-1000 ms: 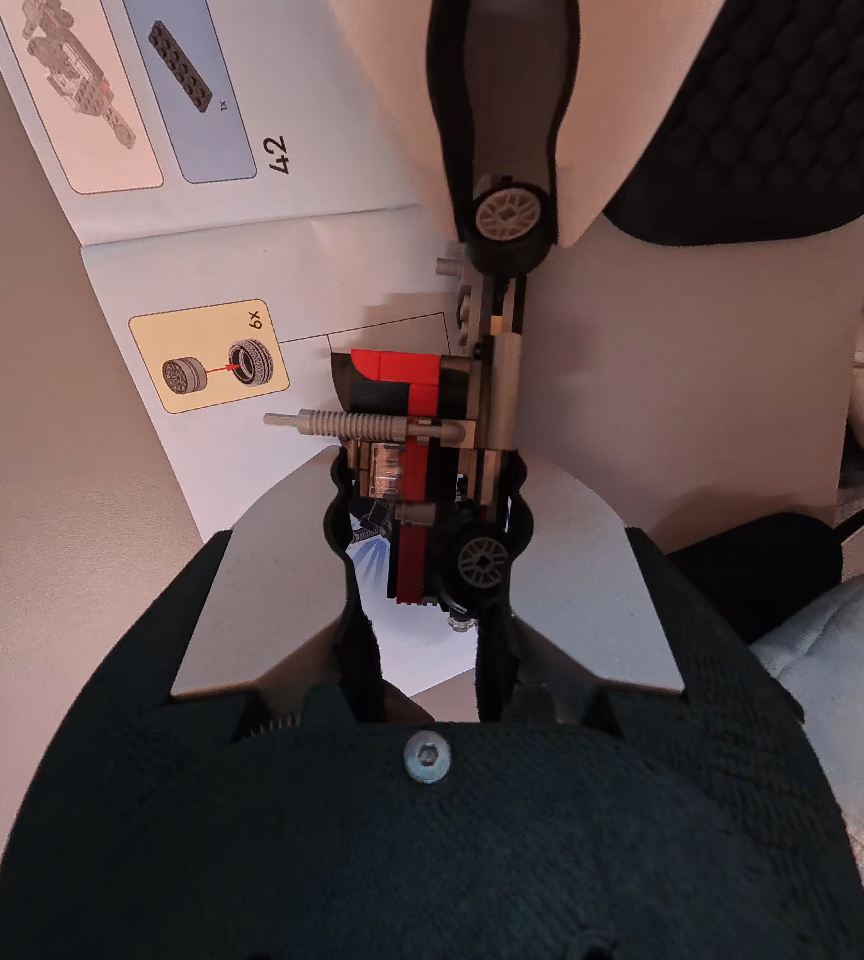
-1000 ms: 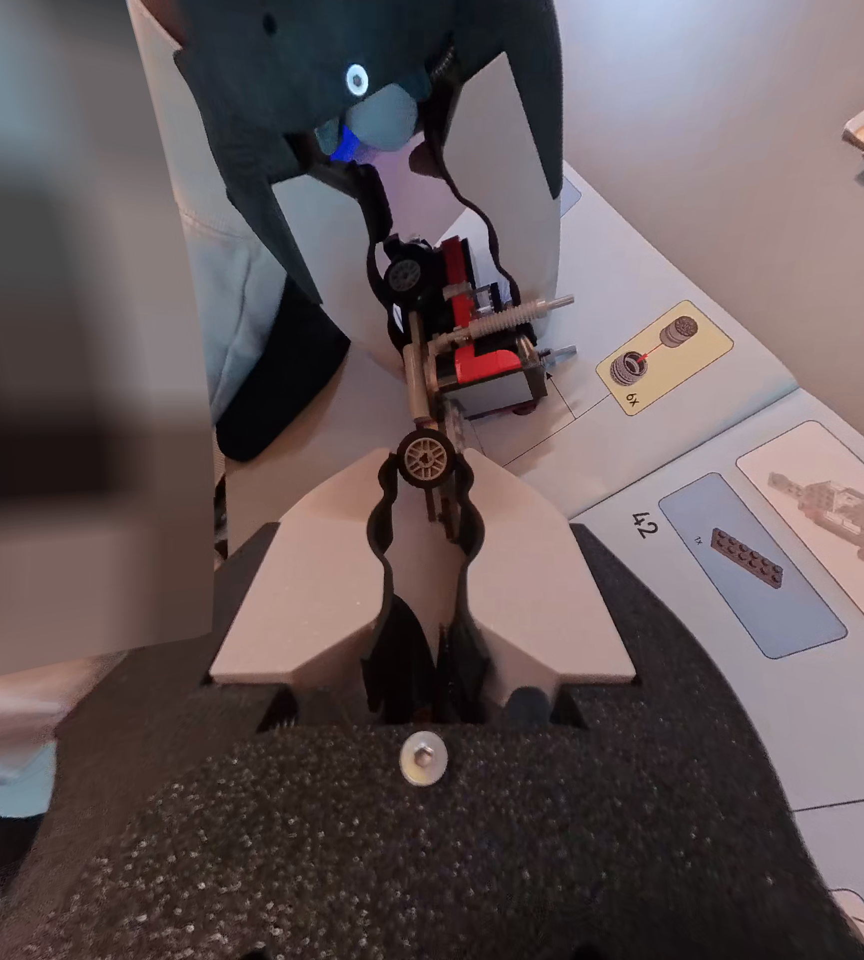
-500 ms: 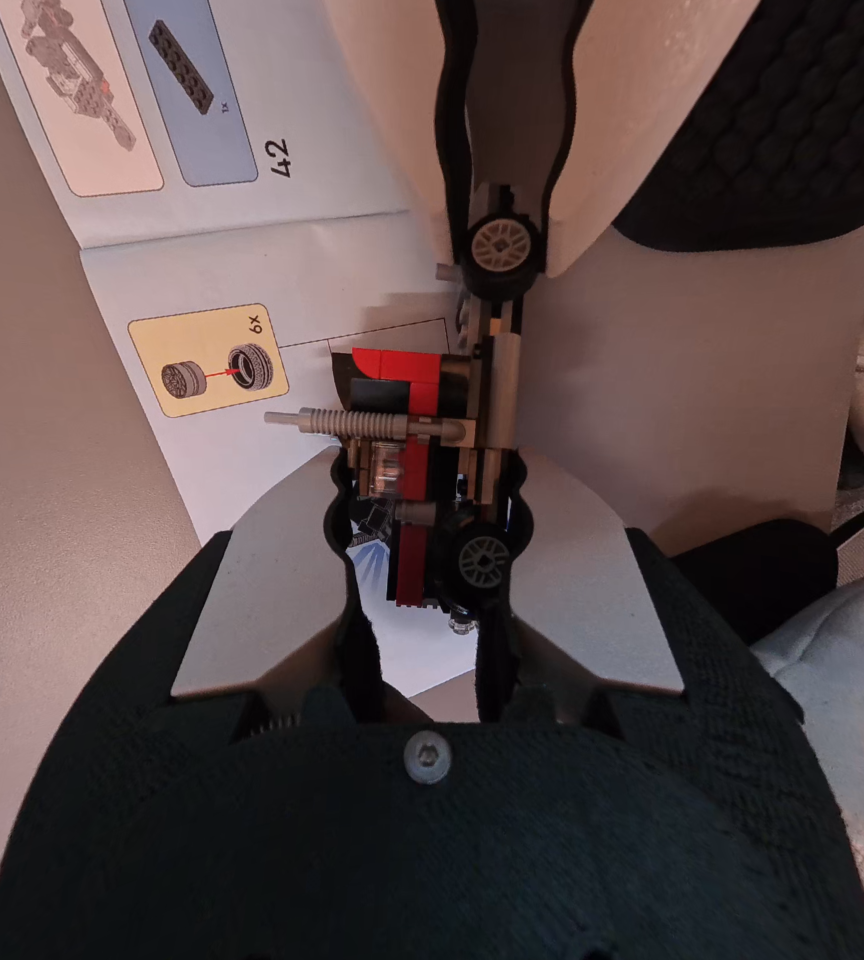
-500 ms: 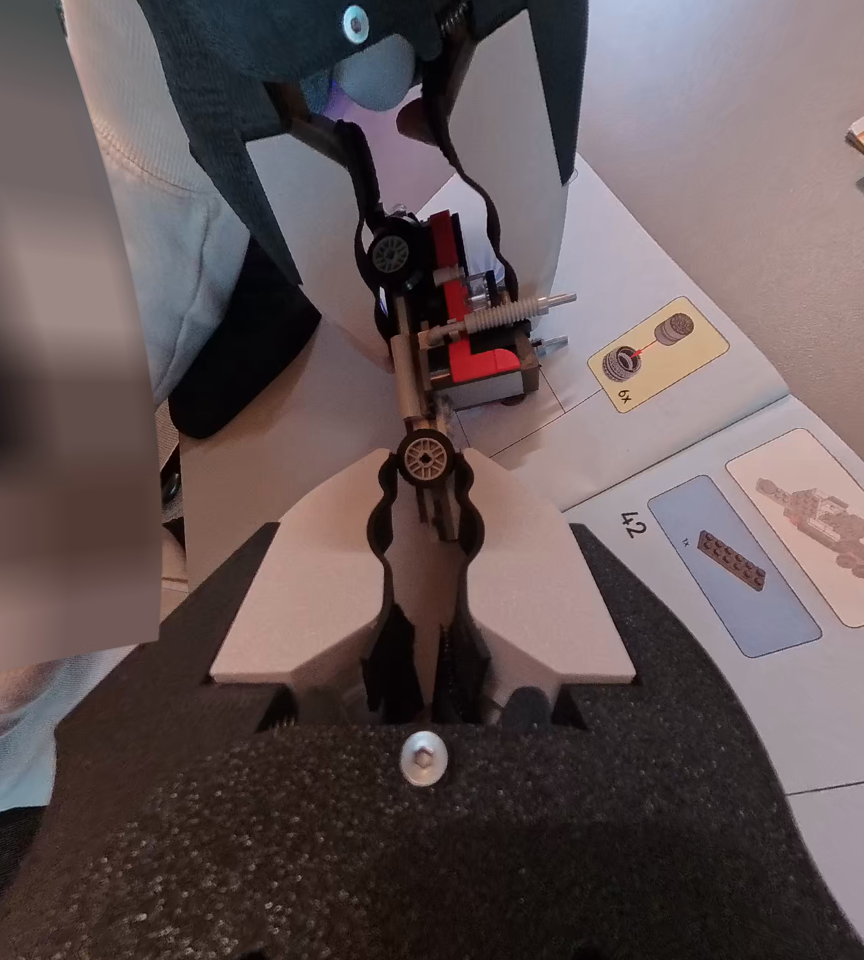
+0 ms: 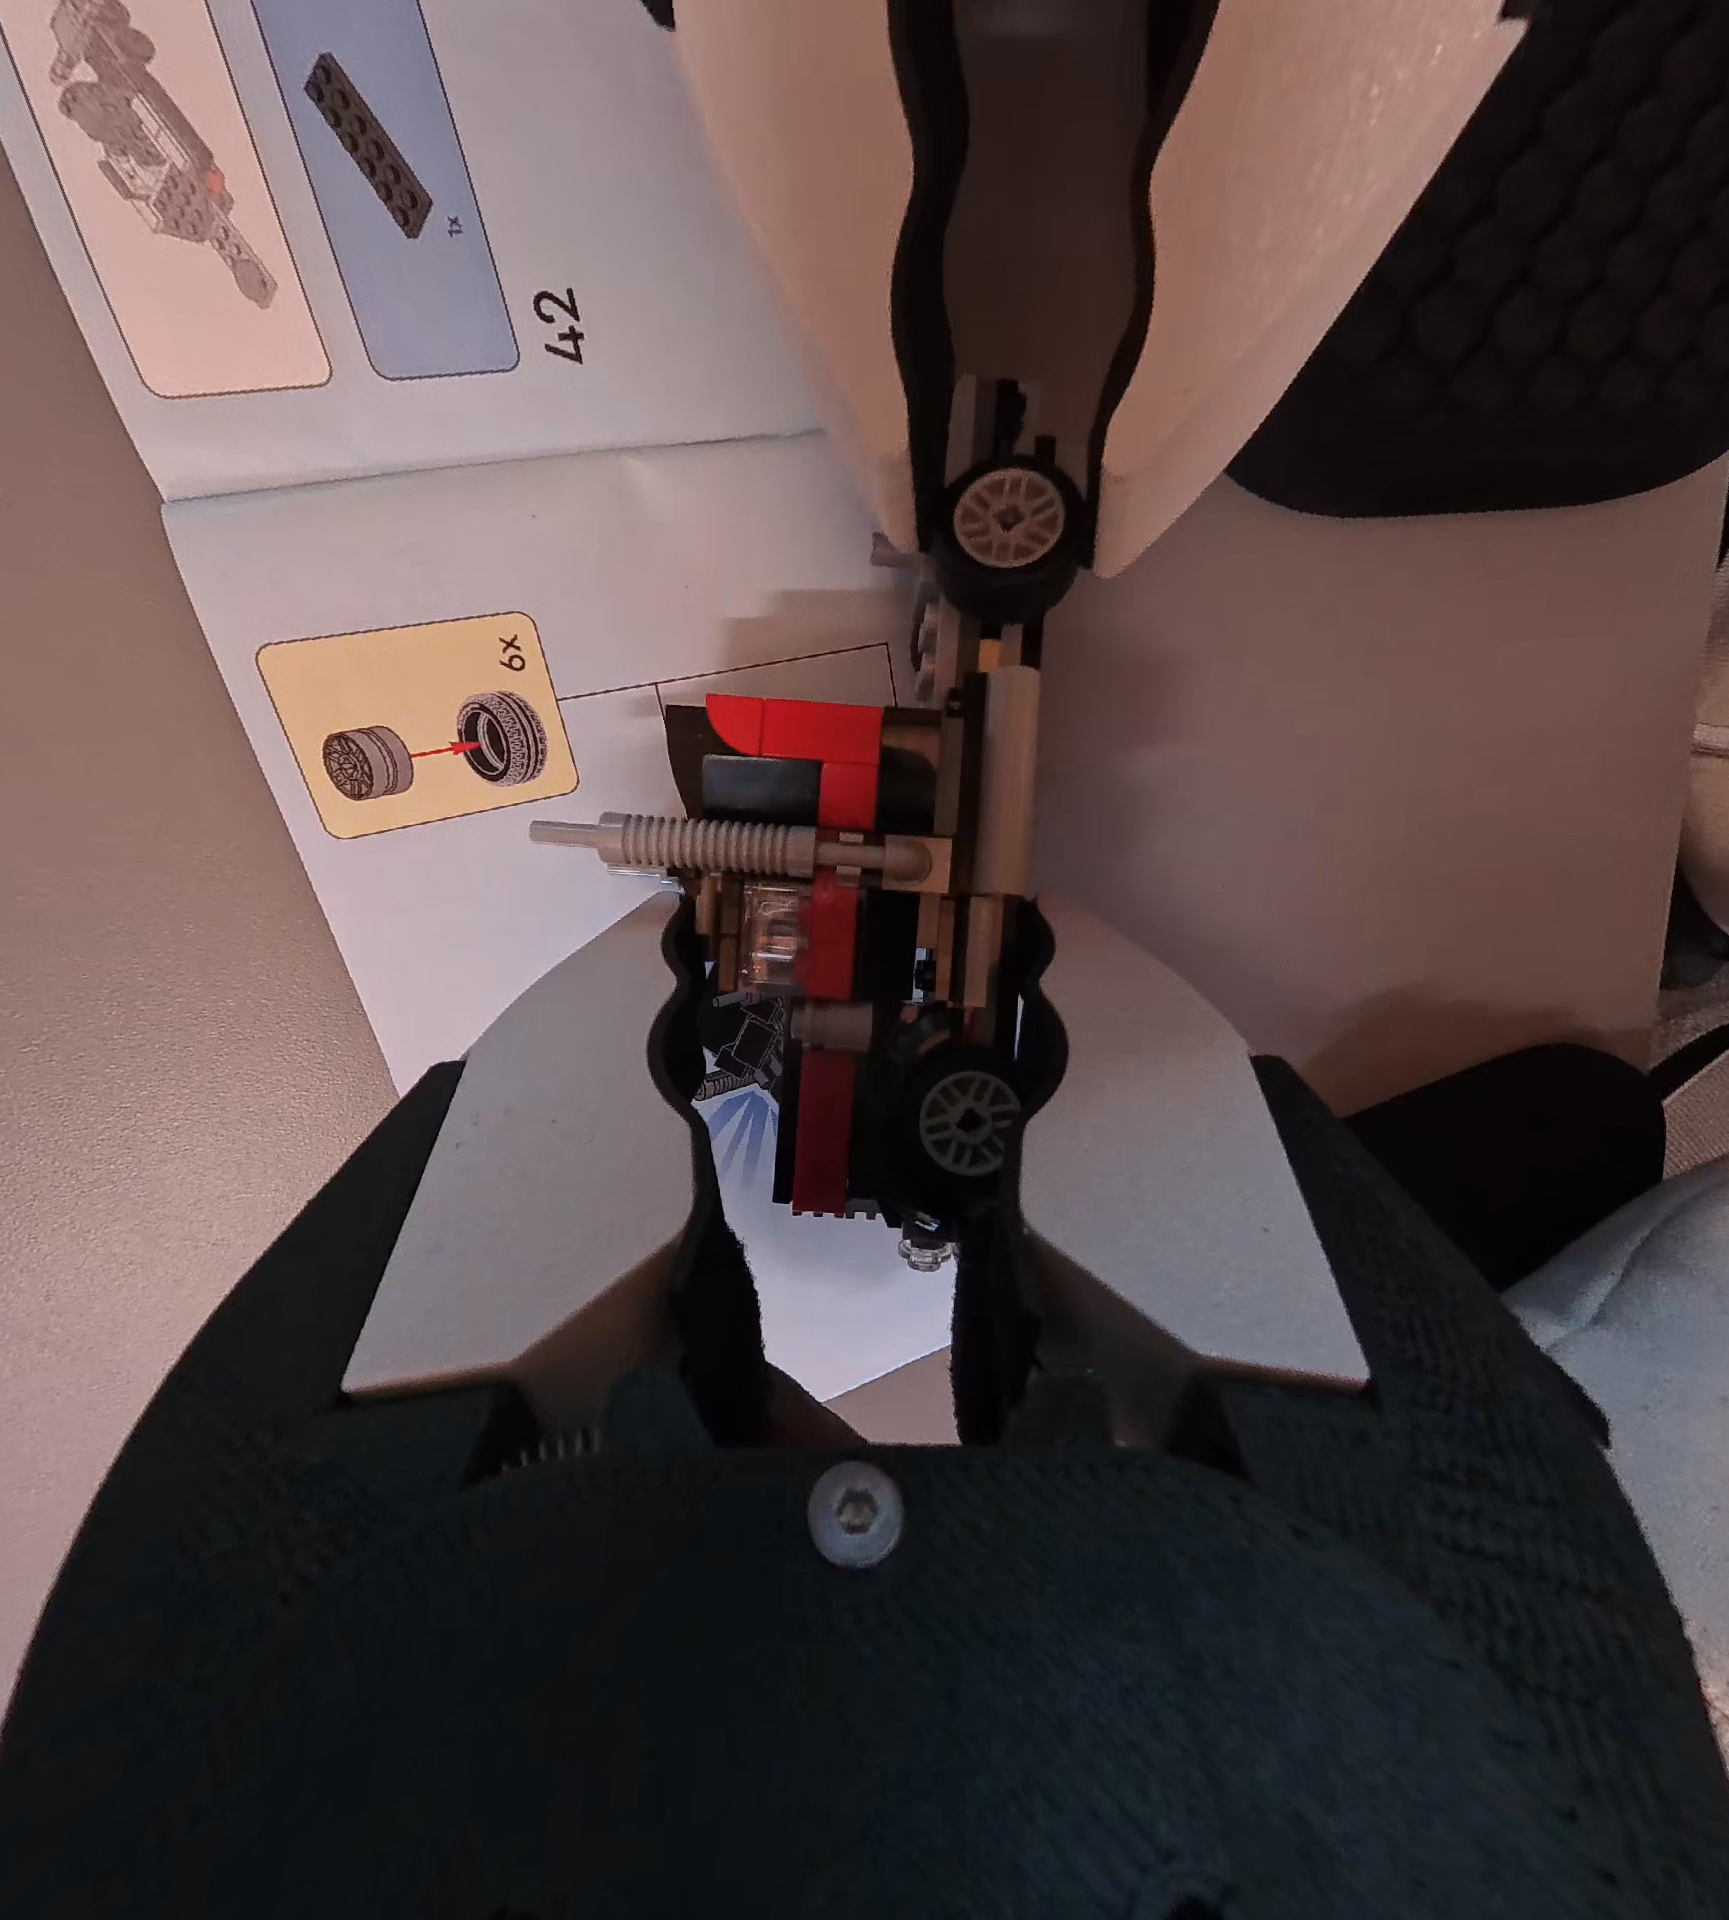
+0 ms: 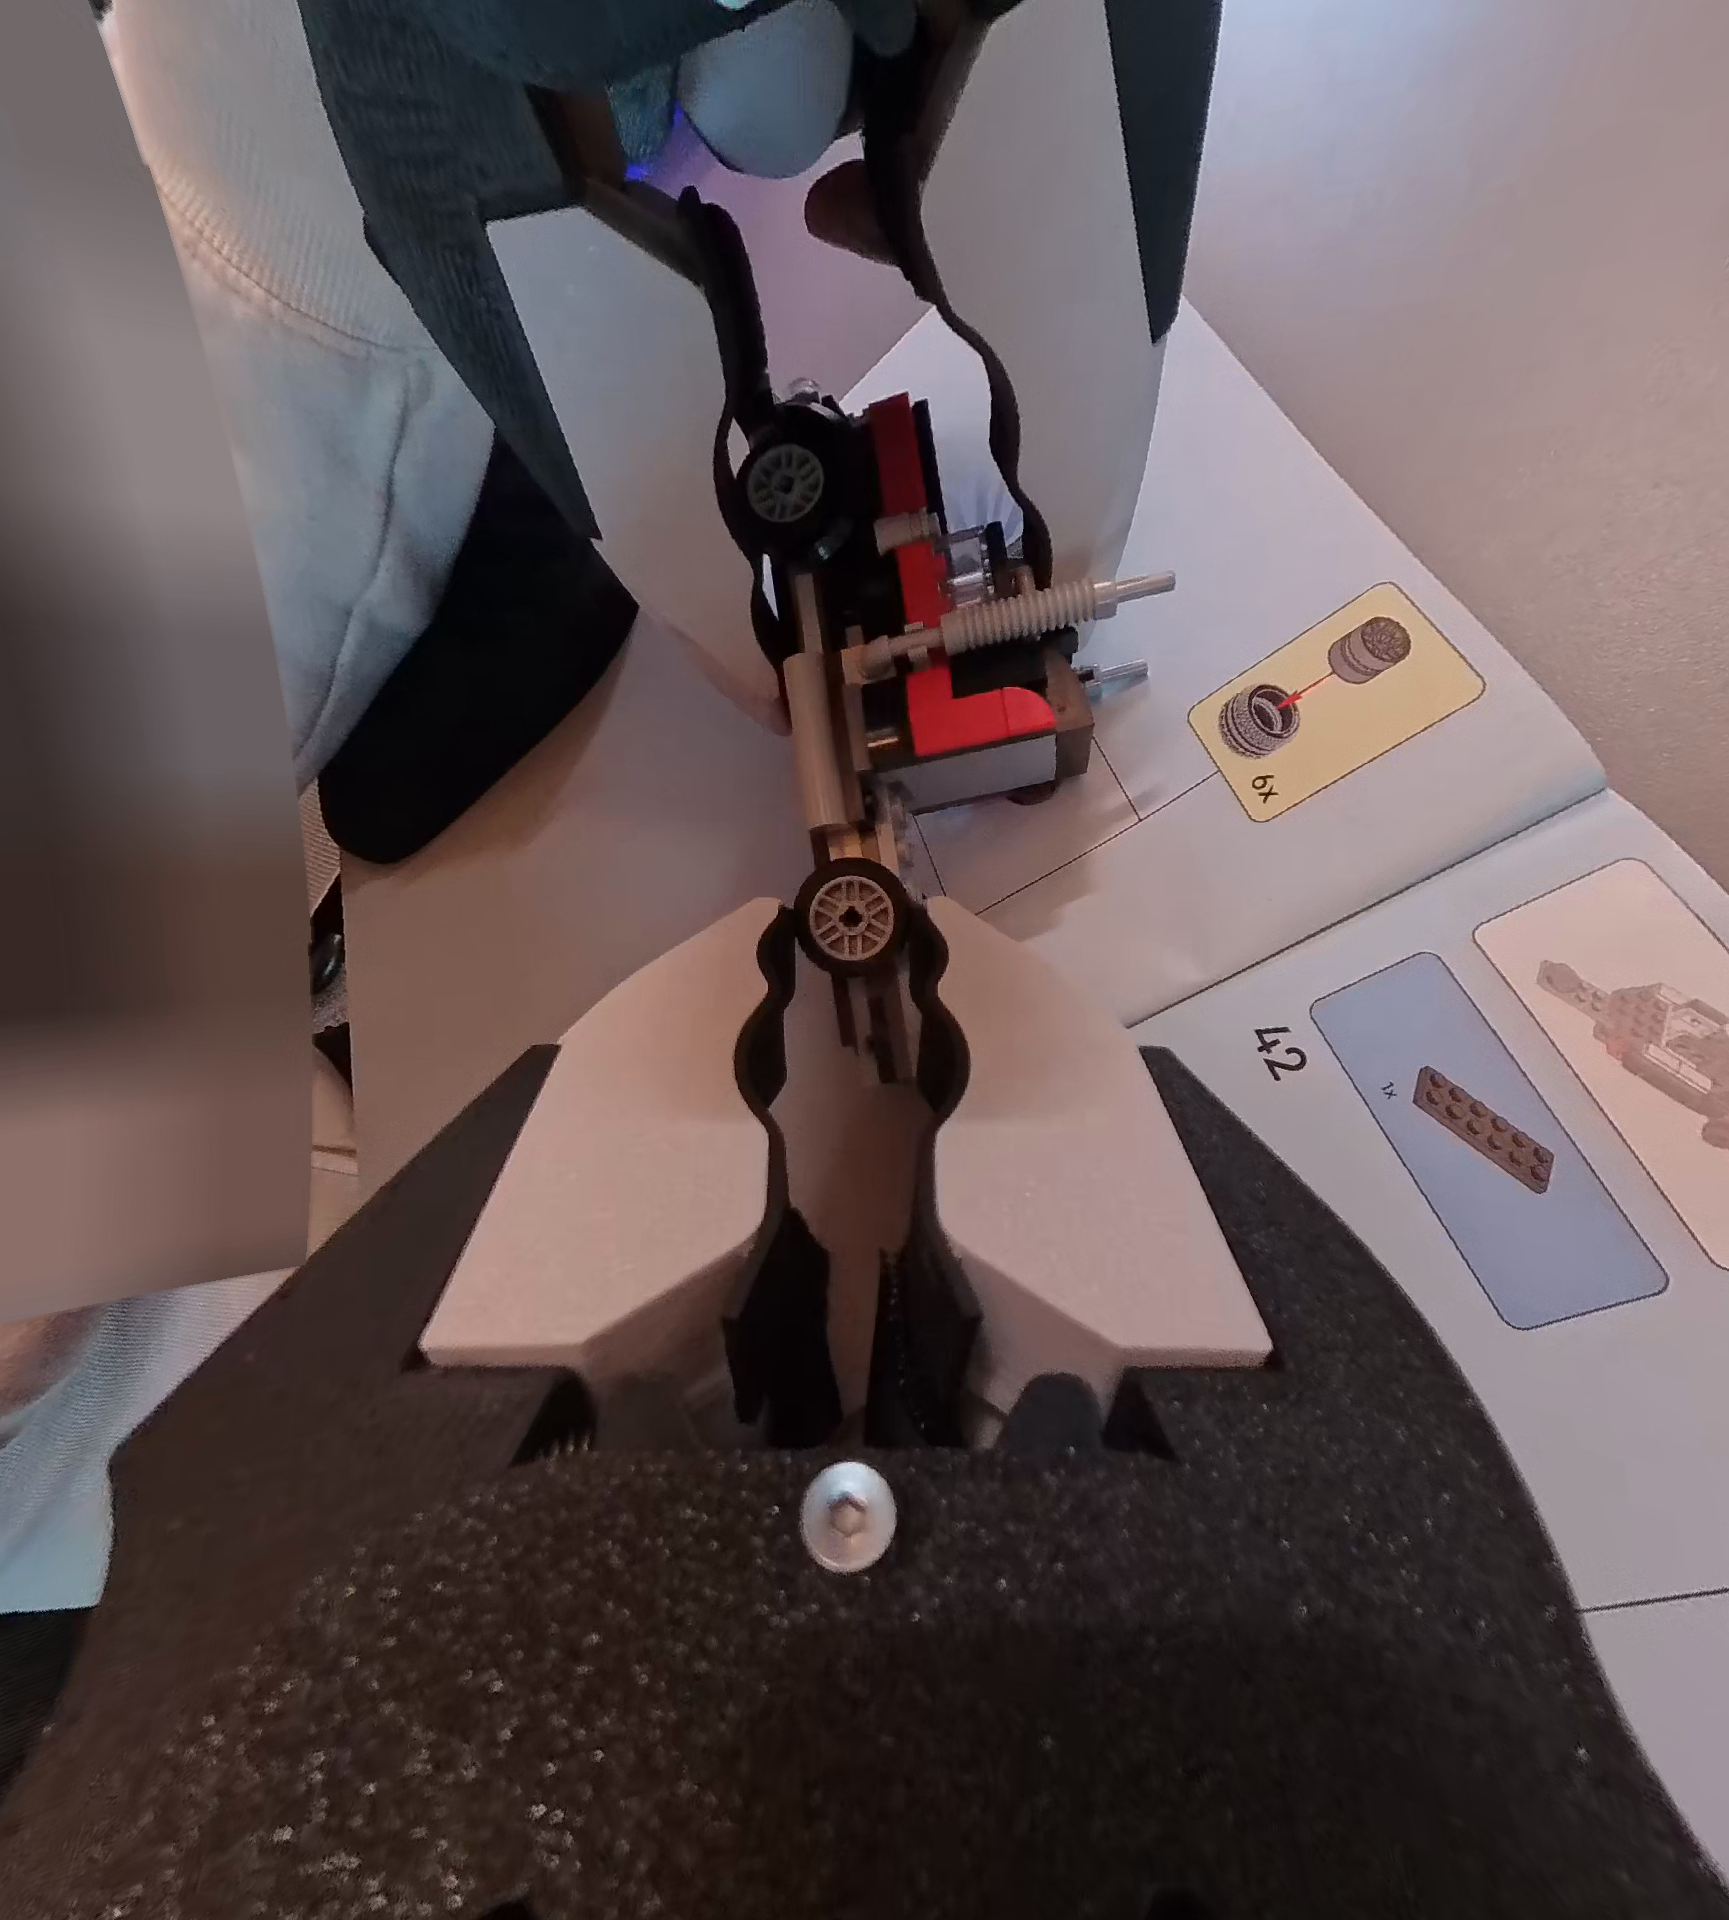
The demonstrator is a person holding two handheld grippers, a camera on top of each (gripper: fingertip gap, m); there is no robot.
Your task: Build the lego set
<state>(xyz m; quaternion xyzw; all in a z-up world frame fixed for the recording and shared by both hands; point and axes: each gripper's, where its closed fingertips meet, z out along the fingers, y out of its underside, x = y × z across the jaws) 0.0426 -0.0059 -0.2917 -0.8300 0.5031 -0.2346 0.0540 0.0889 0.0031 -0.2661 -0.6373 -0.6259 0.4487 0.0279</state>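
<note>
Held above the instruction booklet (image 5: 444, 540), the lego truck (image 5: 839, 862) spans both grippers: left gripper (image 5: 855, 935) jaws clamp its cab end, right gripper (image 6: 855, 925) jaws its wheeled rear. To seat the wheel (image 6: 852, 923) well, I would squeeze straight along the axle while the left stays rigid.

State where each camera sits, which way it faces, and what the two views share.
Left wrist view: sits on the left hand-held gripper, looking forward along its fingers at the lego truck it clamps; the right hand-held gripper faces it from the top.
Right wrist view: sits on the right hand-held gripper, looking the opposite way; a person's pale sleeve shows left.
Shared: the lego truck, both grippers, and the instruction booklet on the table.
</note>
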